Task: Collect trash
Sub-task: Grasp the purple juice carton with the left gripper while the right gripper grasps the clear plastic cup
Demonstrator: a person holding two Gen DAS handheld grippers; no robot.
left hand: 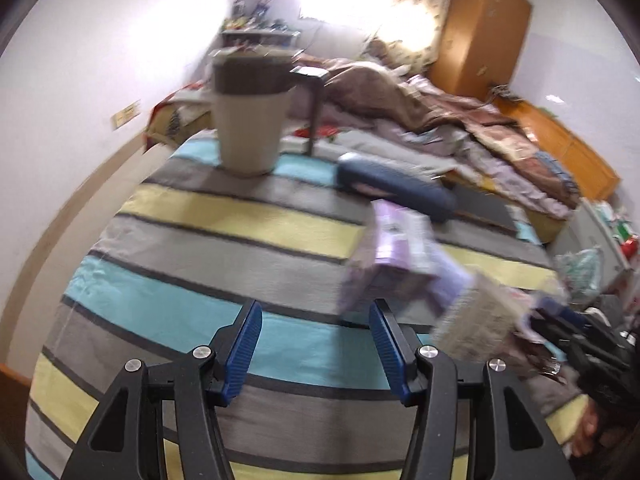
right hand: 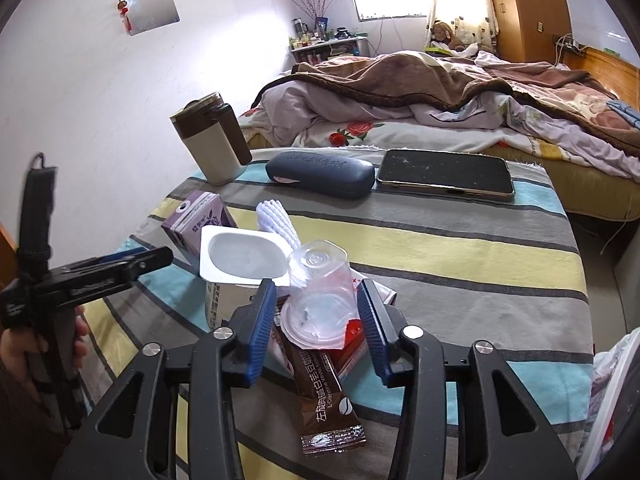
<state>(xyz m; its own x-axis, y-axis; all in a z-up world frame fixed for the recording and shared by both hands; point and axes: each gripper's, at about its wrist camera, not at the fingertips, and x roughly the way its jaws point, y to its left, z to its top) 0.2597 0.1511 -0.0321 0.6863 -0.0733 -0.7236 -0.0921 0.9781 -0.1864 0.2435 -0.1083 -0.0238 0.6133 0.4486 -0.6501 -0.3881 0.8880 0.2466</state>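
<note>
**Clear cup between the right jaws, left gripper empty**

The left wrist view is motion-blurred; the purple carton (left hand: 394,248) there barely reads. The right gripper (right hand: 316,312) tilts downward, its jaws bracketing a tipped clear plastic cup (right hand: 318,300) near the striped tabletop's (right hand: 460,248) front edge; actual pad contact is unclear. The left gripper (left hand: 316,344) is parted over bare cloth.

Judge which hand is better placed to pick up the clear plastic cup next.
Right. The right tool already straddles the clear plastic cup, its fingers on either side though not clearly pressing. The left tool hangs open over bare striped cloth, off to the side.
</note>
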